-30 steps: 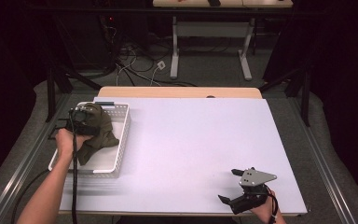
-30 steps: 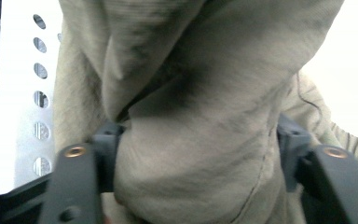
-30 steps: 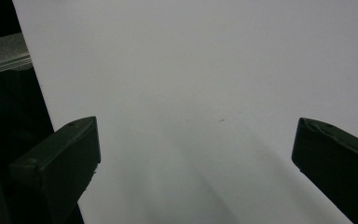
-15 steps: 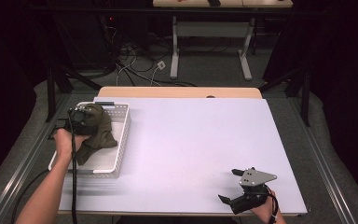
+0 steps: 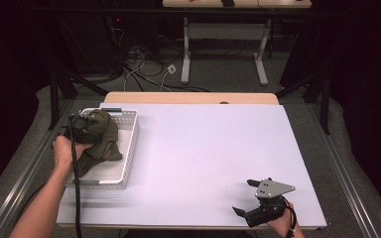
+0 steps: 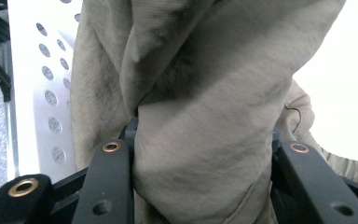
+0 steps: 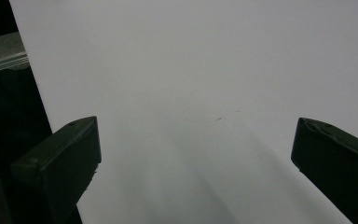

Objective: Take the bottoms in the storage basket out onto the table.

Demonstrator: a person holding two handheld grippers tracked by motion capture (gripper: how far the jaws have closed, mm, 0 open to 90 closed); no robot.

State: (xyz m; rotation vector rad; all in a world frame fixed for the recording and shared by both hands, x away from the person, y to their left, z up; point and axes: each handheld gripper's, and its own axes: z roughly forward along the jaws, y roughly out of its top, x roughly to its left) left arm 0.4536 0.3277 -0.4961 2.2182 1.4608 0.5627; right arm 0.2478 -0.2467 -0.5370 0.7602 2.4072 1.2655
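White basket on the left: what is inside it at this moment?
An olive cloth hangs into the basket, bunched between the jaws of the left gripper. Bare basket floor shows beside it; what lies under the cloth is covered.

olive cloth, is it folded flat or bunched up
Bunched up. The olive cloth hangs in loose creases over the white basket, and the left hand-held gripper has a thick wad of it clamped between its jaws.

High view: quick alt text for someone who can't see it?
The left tongs grip an olive cloth above a white perforated basket at the table's left edge. The right tongs, open, rest near the front right.
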